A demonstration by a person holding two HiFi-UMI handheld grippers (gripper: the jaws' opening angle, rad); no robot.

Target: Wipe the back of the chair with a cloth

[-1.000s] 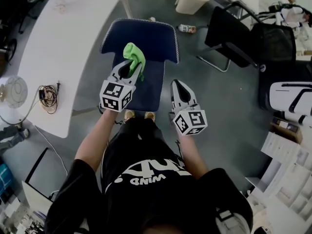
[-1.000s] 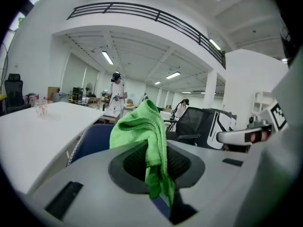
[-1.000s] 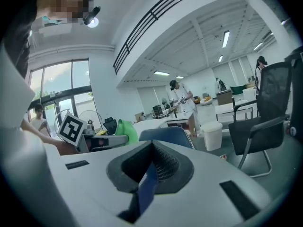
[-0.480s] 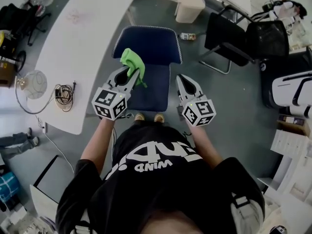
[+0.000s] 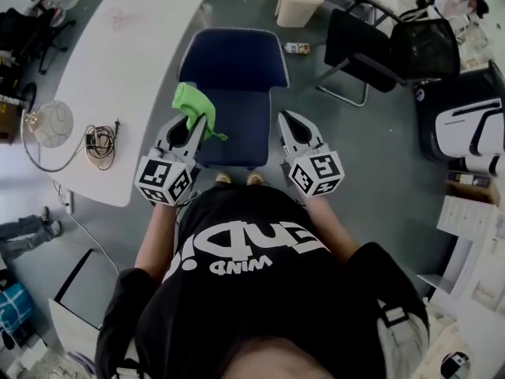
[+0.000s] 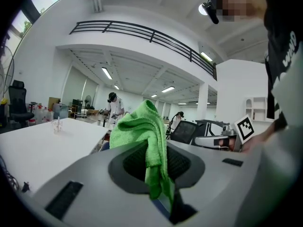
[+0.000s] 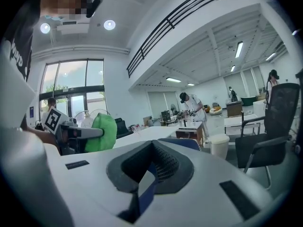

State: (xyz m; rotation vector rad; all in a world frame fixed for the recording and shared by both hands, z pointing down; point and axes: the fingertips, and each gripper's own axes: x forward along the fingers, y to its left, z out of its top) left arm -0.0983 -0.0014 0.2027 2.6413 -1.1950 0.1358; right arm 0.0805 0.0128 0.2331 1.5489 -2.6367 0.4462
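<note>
- Head view first: my read is this is the approach, with no wiping stroke begun.
- Open office, grey floor (image 5: 331,156), and other people at far desks in both gripper views.
- Long white worktop (image 5: 134,46) curves along the left, a cable coil (image 5: 99,144) on it.
- Blue chair (image 5: 237,61) sits right in front of the person, between both arms.
- Left claw (image 5: 190,123) is clamped on the cloth; right claw (image 5: 284,117) is closed to a thin slit with nothing in it.
- Green cloth (image 5: 188,99) bunches out past the left jaws, over the chair's left edge; whether it touches is unclear.
- Next, I'd say: press the cloth flat on the backrest and sweep across.
</note>
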